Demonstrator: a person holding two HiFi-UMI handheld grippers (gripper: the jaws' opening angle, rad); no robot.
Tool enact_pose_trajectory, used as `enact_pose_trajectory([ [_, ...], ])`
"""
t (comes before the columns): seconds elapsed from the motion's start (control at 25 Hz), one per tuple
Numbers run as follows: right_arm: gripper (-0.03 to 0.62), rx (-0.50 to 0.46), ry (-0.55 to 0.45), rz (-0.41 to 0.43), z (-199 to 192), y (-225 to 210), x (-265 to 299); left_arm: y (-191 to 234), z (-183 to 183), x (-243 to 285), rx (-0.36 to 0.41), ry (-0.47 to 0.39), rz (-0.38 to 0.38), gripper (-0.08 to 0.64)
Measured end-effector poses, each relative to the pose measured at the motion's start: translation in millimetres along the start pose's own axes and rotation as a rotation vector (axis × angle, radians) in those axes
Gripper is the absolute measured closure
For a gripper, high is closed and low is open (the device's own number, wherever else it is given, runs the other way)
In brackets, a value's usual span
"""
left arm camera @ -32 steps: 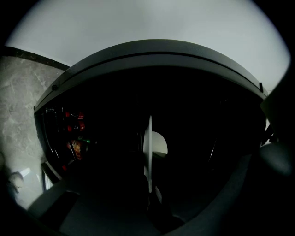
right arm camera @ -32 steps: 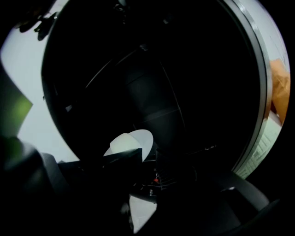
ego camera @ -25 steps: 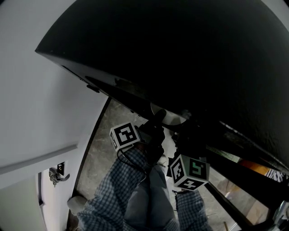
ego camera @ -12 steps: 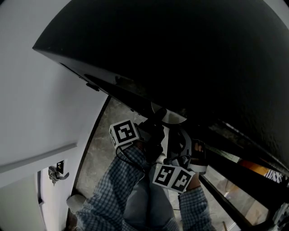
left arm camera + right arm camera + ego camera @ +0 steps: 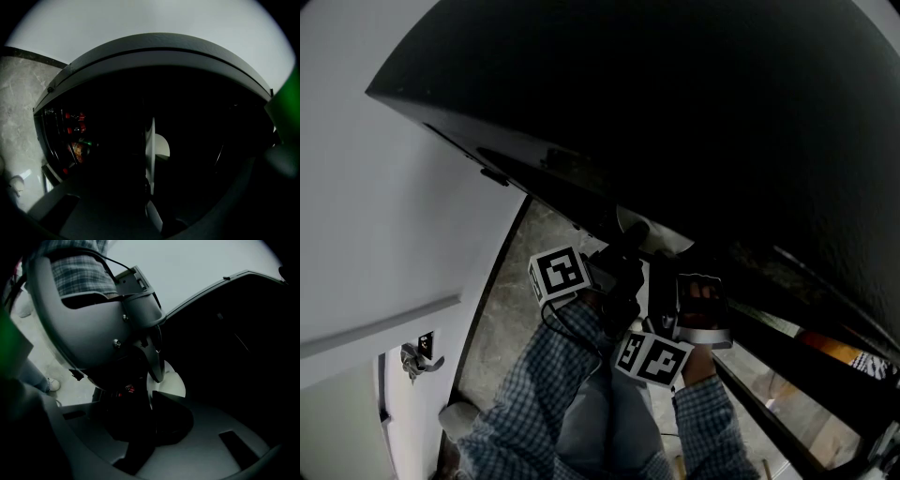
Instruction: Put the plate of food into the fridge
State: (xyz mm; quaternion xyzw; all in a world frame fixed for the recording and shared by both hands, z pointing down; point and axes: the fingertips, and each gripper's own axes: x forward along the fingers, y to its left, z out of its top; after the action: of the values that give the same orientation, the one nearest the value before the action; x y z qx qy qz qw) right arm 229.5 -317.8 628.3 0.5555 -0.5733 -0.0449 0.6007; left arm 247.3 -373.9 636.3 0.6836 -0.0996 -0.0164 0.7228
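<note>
Before the dark fridge (image 5: 694,112), the white plate (image 5: 150,145) stands on edge, its rim clamped in the left gripper (image 5: 149,190); the right gripper (image 5: 152,411), its jaws just closing, pinches that rim too, 2 grips side by side

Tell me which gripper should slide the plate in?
Left, probably: the left gripper clamps the plate rim, facing the fridge. The right gripper's jaws have just been closing around that rim.
</note>
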Motion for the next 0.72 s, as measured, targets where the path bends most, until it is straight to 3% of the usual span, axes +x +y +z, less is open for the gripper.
enact_pose_trajectory([
  [0.16, 0.555, 0.014, 0.032, 0.011, -1, 0, 0, 3, 1, -1, 0.024, 0.021, 0.029, 0.532],
  [0.36, 0.556, 0.061, 0.101, -0.002, -5, -2, 3, -1, 2, -3, 0.023, 0.019, 0.014, 0.531],
  [0.52, 0.555, 0.078, 0.123, -0.011, -15, -9, 7, -11, 4, -6, -0.002, 0.031, -0.034, 0.531],
  [0.72, 0.556, 0.086, 0.133, -0.014, -18, -12, 11, -11, 1, -17, 0.005, 0.050, -0.035, 0.531],
])
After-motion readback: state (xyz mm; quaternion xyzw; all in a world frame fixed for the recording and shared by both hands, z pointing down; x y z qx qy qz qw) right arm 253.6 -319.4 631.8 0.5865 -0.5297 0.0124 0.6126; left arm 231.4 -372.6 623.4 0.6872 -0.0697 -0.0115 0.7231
